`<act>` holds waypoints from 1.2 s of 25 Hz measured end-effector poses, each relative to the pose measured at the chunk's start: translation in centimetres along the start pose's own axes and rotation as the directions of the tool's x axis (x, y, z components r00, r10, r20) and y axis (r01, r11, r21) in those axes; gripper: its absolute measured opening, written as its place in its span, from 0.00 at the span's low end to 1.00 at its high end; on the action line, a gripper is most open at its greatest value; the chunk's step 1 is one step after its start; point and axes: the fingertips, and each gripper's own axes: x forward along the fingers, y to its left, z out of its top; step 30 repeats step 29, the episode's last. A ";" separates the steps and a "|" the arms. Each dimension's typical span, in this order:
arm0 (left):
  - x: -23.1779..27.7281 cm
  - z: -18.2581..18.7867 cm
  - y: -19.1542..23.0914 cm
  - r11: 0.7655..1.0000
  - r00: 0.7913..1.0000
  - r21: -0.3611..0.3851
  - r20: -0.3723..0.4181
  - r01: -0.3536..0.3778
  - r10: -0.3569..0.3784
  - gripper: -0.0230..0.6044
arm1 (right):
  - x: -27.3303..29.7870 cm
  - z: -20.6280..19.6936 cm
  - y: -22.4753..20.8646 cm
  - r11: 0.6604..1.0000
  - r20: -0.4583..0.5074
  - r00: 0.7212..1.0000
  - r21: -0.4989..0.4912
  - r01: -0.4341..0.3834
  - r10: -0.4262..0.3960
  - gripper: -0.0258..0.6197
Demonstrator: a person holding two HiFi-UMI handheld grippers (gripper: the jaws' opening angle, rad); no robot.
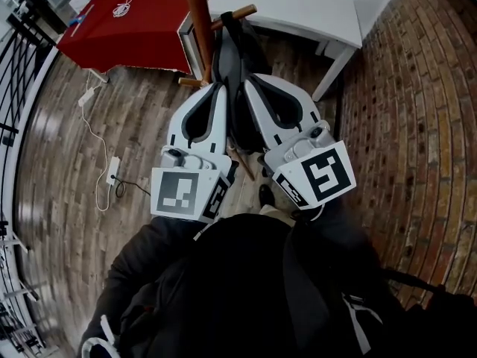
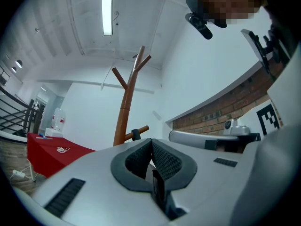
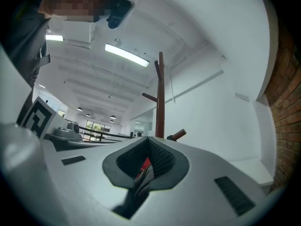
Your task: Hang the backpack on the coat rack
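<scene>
While left gripper [image 2: 151, 145] and right gripper [image 3: 148, 145] fingers are clamped on its black straps [image 1: 232, 62], black fabric backpack [image 1: 246, 289] hangs near, below them. Strap reaches low peg [image 1: 242, 11] of brown wooden coat rack [image 1: 195, 21]. Hooking step, likely; next: seat strap, then release.

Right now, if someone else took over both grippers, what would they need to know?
Left gripper: shut on a black backpack strap.
Right gripper: shut on a second strap.
Backpack: held low in front of the person, by the wooden coat rack.
Done: a black loop seems to sit over the lower peg.
To do: check it holds, then release both.
</scene>
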 end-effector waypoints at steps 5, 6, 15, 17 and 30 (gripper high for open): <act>0.2 0.4 0.3 1.000 1.000 -0.013 0.011 0.002 -0.002 0.05 | 0.1 0.0 0.2 1.000 0.001 1.000 -0.012 0.007 -0.007 0.05; 0.2 0.5 0.4 1.000 1.000 -0.013 0.014 0.002 -0.001 0.05 | 0.2 -0.1 0.2 1.000 0.000 1.000 -0.011 0.006 -0.006 0.05; 0.0 -0.1 0.0 1.000 1.000 -0.023 0.004 0.004 -0.004 0.05 | -0.4 -0.4 -0.3 1.000 0.003 1.000 0.004 0.016 -0.016 0.05; 0.0 0.0 -0.1 1.000 1.000 -0.025 0.002 0.006 -0.006 0.05 | -0.4 -0.3 -0.4 1.000 0.003 1.000 0.005 0.016 -0.016 0.05; 0.5 -0.2 -0.3 1.000 1.000 -0.024 0.009 0.003 -0.003 0.05 | -0.1 -0.1 -1.0 1.000 0.022 1.000 -0.016 0.005 -0.004 0.05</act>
